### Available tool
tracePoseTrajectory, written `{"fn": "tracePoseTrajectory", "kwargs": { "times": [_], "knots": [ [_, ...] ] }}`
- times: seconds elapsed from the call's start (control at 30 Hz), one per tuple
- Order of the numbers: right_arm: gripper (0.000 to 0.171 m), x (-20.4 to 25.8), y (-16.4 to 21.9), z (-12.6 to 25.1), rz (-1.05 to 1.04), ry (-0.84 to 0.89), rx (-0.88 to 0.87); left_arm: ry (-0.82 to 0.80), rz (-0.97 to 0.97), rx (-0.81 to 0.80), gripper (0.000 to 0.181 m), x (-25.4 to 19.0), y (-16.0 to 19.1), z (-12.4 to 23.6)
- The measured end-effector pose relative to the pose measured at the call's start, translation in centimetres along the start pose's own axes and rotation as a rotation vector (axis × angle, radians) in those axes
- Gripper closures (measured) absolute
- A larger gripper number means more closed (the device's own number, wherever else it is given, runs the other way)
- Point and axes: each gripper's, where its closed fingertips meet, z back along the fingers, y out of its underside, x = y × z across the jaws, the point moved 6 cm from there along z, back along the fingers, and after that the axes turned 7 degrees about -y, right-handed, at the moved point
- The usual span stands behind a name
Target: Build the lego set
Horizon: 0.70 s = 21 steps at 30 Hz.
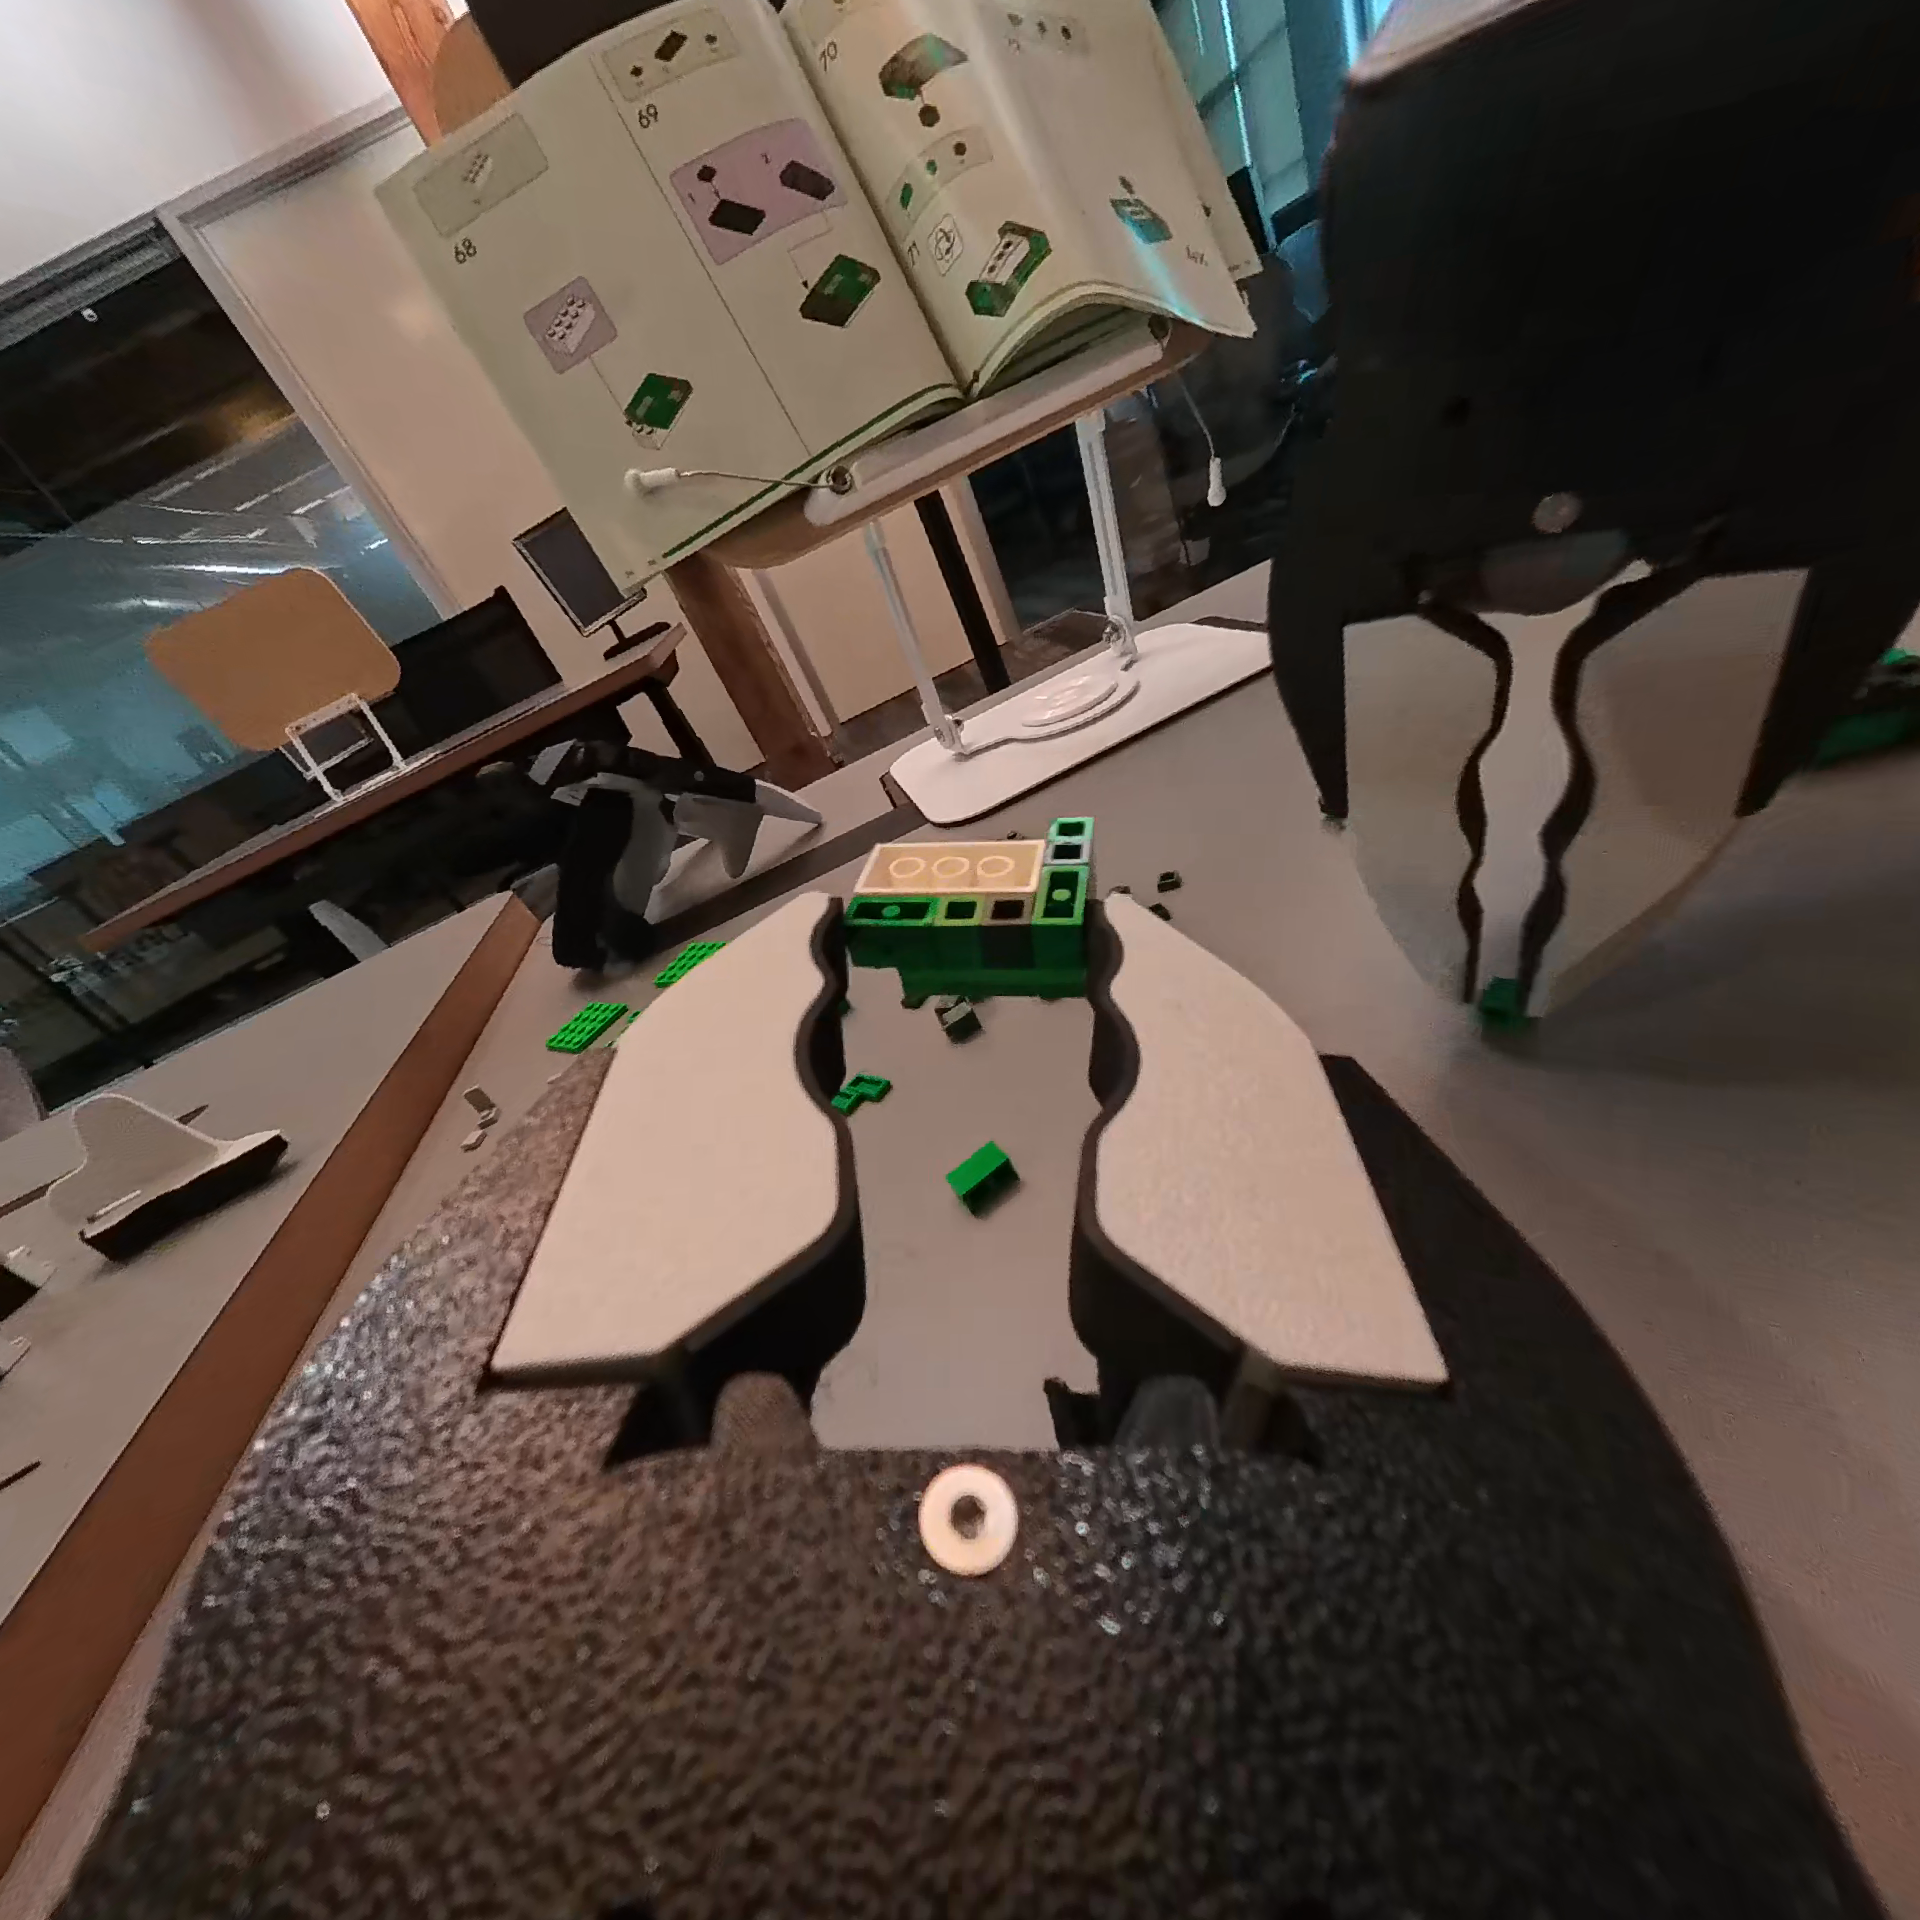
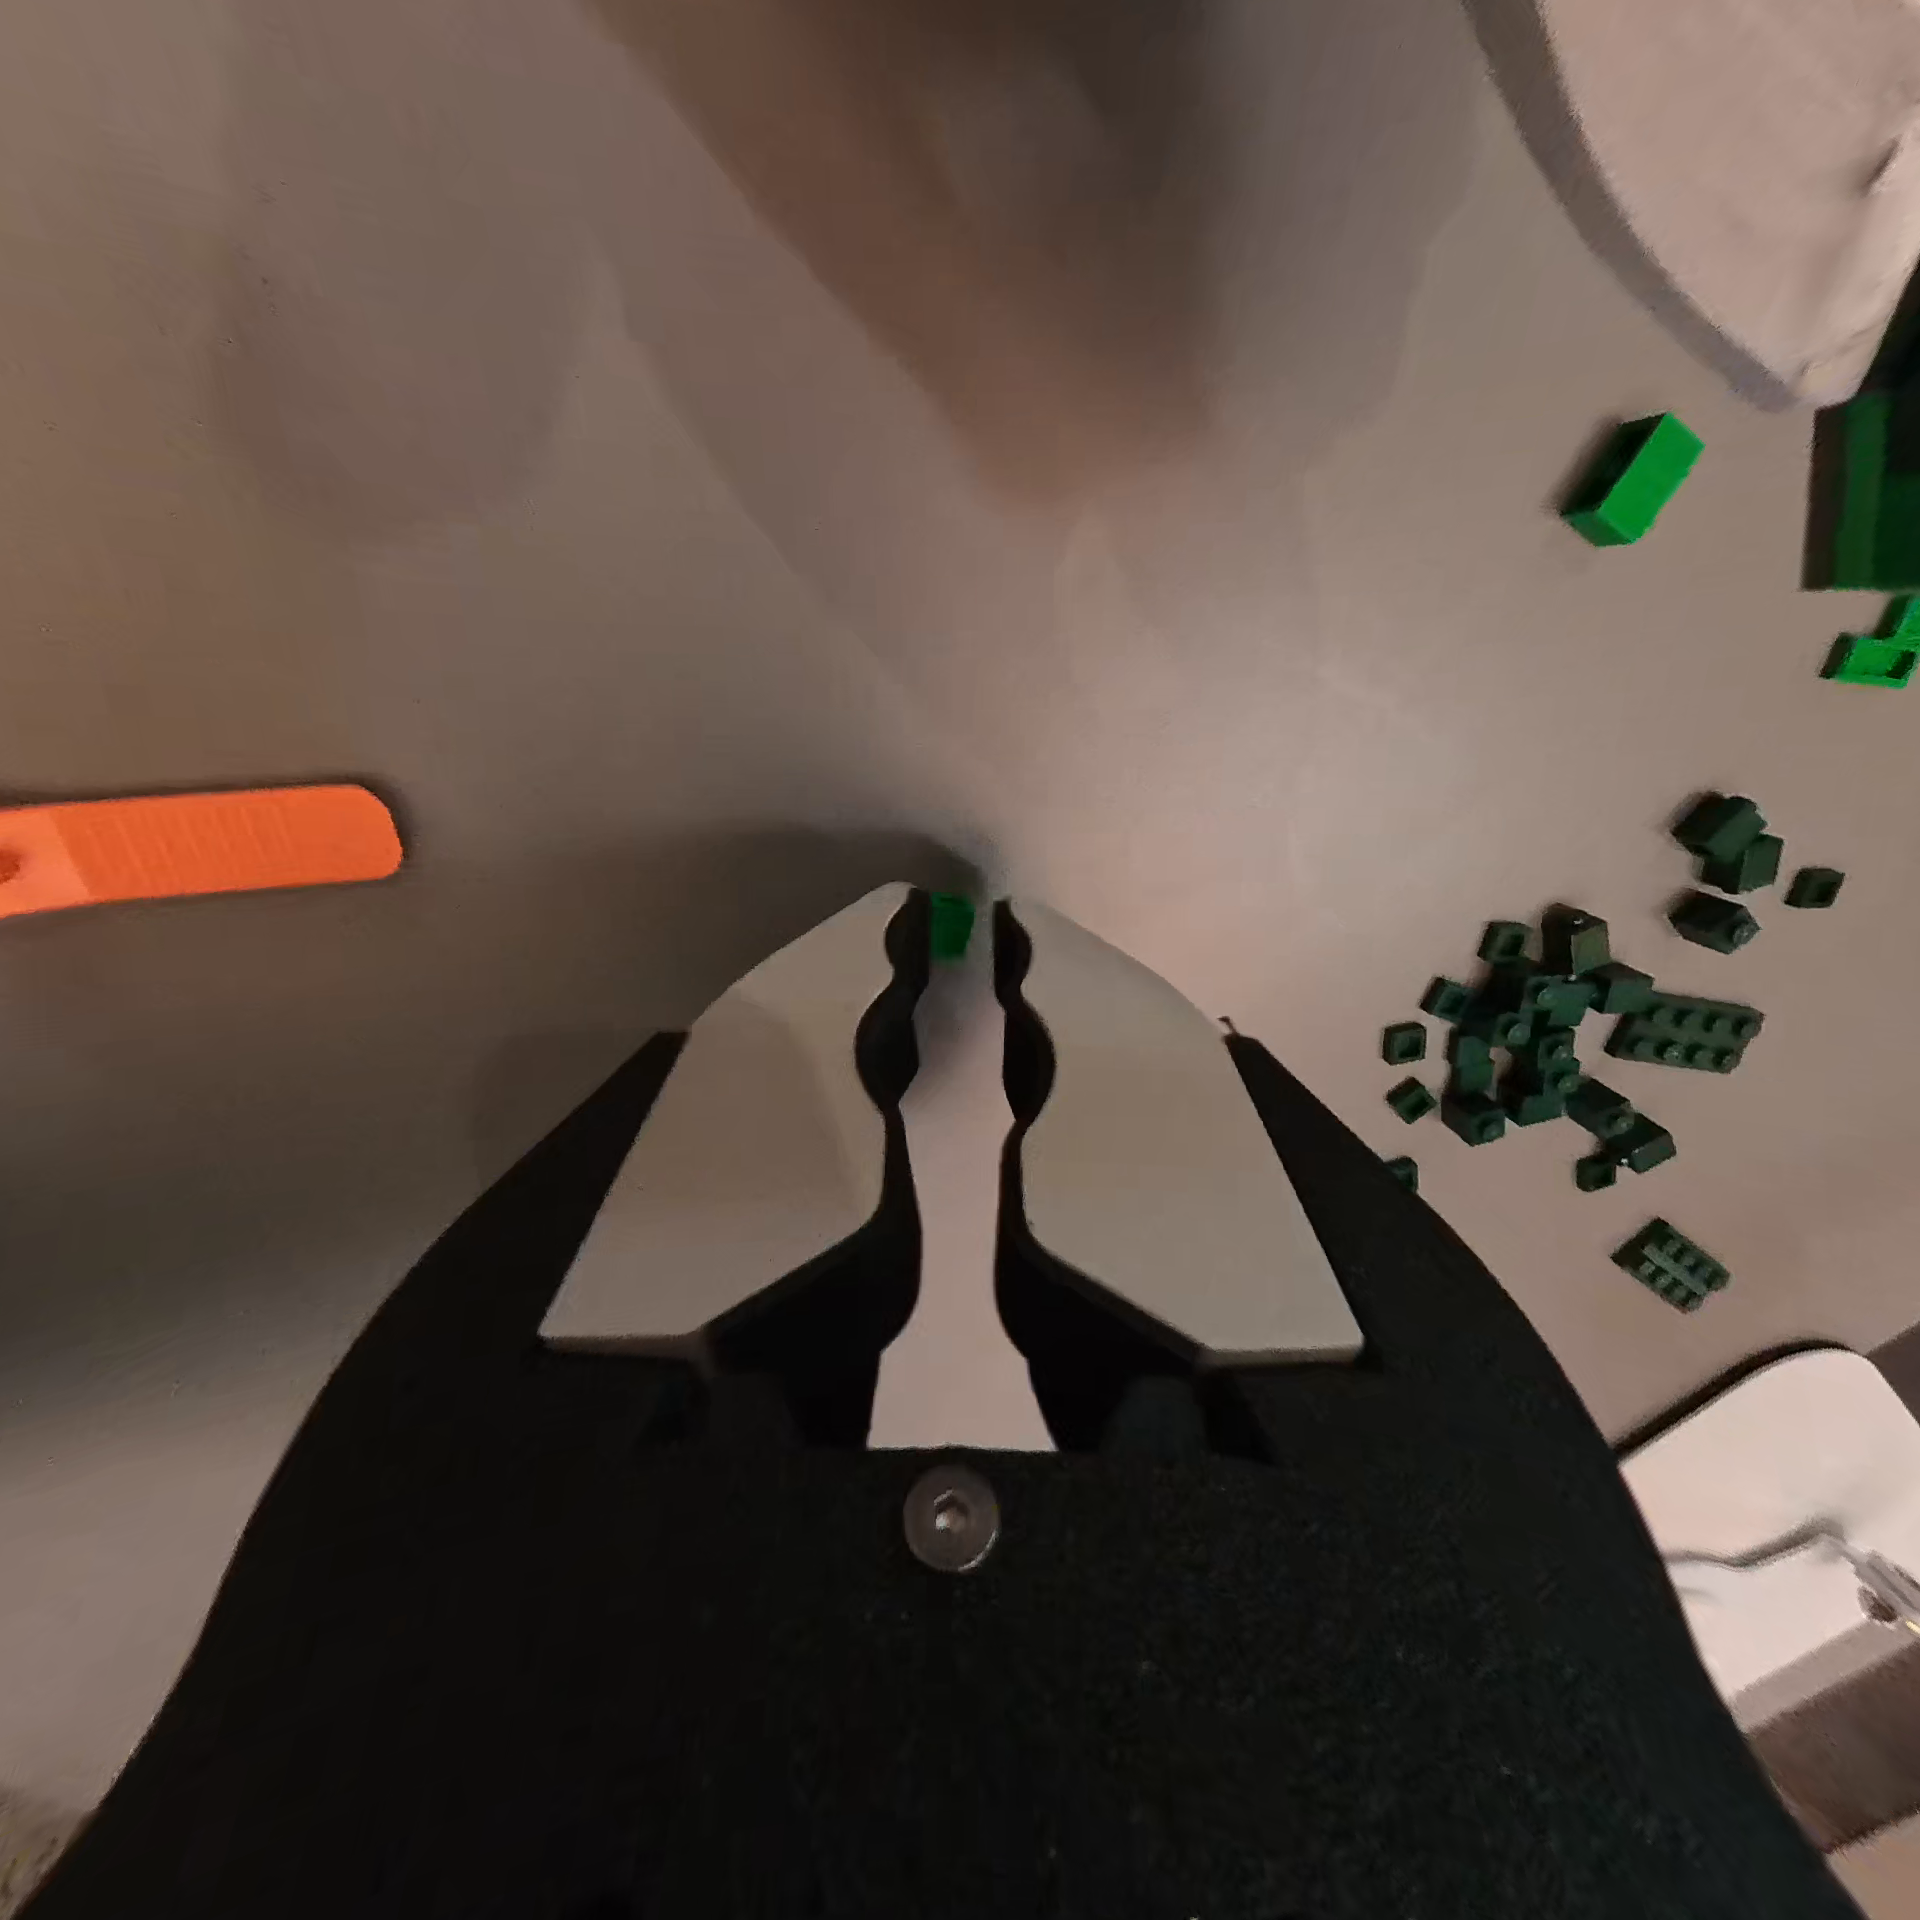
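Observation:
My left gripper [image 1: 971, 920] is shut on a green lego build [image 1: 966, 940] with a white brick on top, one fingertip on each side of it, at the middle of the grey table [image 1: 1558, 1195]. My right gripper [image 2: 954, 906] points down at the table and is closed to a narrow gap on a small green brick [image 2: 951, 925]. The left wrist view shows it at the right [image 1: 1499, 992], tips on that brick [image 1: 1503, 1003]. The build's dark green edge [image 2: 1860, 499] shows at the right of the right wrist view.
An open instruction booklet [image 1: 831, 260] stands on a white stand [image 1: 1039, 727] behind the build. Loose green pieces [image 1: 982, 1174] lie under my left gripper. A pile of dark green pieces [image 2: 1538, 1049], a bright green brick [image 2: 1636, 478] and an orange brick separator [image 2: 208, 842] lie on the table.

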Motion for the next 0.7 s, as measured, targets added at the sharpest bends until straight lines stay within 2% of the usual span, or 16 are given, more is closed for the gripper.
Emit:
{"fn": "tracePoseTrajectory", "kwargs": {
  "times": [0.07, 0.23, 0.37, 0.47, 0.53, 0.7],
  "knots": [
    [0.171, 0.0, 0.0, 0.0, -0.002, -0.002, -0.006, 0.013, -0.007, 0.0, 0.136, -0.2, 0.0, 0.0],
    [0.171, 0.6, 0.4, 0.1, -0.062, -0.005, -0.082, 0.037, -0.023, 0.003, 0.136, -0.6, 0.0, -0.1],
    [0.159, 1.2, 1.5, 0.6, -0.11, 0.023, -0.137, 0.055, -0.011, -0.008, 0.136, -0.8, -0.1, -0.1],
    [0.154, 1.4, 1.7, 0.7, -0.115, 0.037, -0.114, 0.062, -0.026, -0.004, 0.136, -1.0, -0.1, -0.1],
    [0.154, 1.3, 1.3, 0.6, -0.11, 0.063, -0.101, 0.066, -0.037, -0.002, 0.136, -1.1, 0.0, -0.2],
    [0.153, 0.1, 0.5, 0.5, -0.272, 0.027, -0.139, 0.072, -0.041, -0.002, 0.136, -1.2, 0.0, -0.1]
  ]
}}
